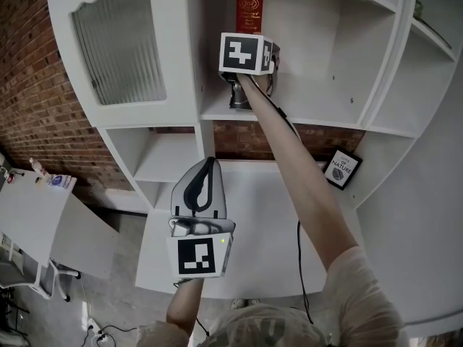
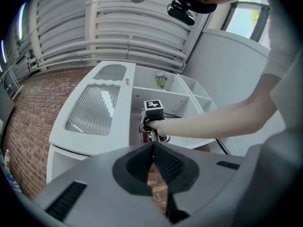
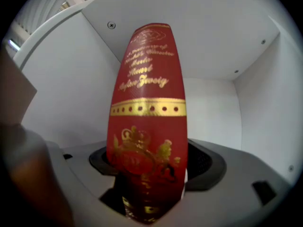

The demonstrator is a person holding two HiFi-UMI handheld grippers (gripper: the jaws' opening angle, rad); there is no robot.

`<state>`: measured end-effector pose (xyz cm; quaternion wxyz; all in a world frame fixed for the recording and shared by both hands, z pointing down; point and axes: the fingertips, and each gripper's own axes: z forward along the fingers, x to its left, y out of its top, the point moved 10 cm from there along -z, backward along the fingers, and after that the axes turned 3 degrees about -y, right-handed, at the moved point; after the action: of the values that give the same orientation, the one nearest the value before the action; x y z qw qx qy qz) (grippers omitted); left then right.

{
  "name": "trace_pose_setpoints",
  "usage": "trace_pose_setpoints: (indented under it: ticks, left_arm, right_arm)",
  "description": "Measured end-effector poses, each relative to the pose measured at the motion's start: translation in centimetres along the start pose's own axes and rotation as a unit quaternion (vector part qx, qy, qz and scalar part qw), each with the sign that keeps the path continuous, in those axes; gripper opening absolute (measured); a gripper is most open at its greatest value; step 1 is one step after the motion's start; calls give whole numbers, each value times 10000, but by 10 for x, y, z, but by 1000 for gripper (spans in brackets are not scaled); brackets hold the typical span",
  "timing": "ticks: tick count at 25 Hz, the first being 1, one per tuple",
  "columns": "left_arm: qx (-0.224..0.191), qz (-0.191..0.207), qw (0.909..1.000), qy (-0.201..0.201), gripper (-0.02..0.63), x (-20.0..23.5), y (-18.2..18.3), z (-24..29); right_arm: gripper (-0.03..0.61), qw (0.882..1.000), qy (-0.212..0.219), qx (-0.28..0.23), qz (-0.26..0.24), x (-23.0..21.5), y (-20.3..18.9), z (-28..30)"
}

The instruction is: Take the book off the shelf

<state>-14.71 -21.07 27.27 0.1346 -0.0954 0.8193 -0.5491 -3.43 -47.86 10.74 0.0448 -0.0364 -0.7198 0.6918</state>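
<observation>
The right gripper's fingers (image 3: 204,162) stand narrow, one dark ribbed pad on either side of the book (image 3: 149,108), closed on its lower spine. The book stands upright with its long axis vertical and its spine turned toward the right gripper (image 3: 150,176). Its cover is glossy red, stamped with gold script near the top, a gold band with dots across the middle and a gold crest low down. From the head view the book (image 1: 249,6) is inside an upper compartment of the shelf (image 1: 325,56), near that compartment's left wall. The shelf is smooth white board with small screw heads in its panels.

The left gripper (image 2: 153,148) is held low and near, well apart from the book. Its fingers (image 2: 168,164) are pressed together at the tips with nothing between them.

Left of the book's compartment is a door (image 1: 119,49) of ribbed frosted glass in a white frame. Red brick wall (image 1: 29,85) shows behind the shelf.
</observation>
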Motion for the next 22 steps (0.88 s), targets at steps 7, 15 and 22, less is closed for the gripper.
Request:
trace_pose_setpoints:
  ticks: [7,15,22]
  left_arm:
    - [-24,-127,9999,77,12,5,-6,1]
    - [-28,-175,9998,85,12,5,-8,3]
    - [-21,-209,9997,147,12,9,-8,-2]
  right_arm:
    - [342,10000,43,5,-10,0,-9,7]
    - [321,10000,13,-38,83,-1,-10,6]
    - [288,9999,-36,-27,92,-4,-11,4]
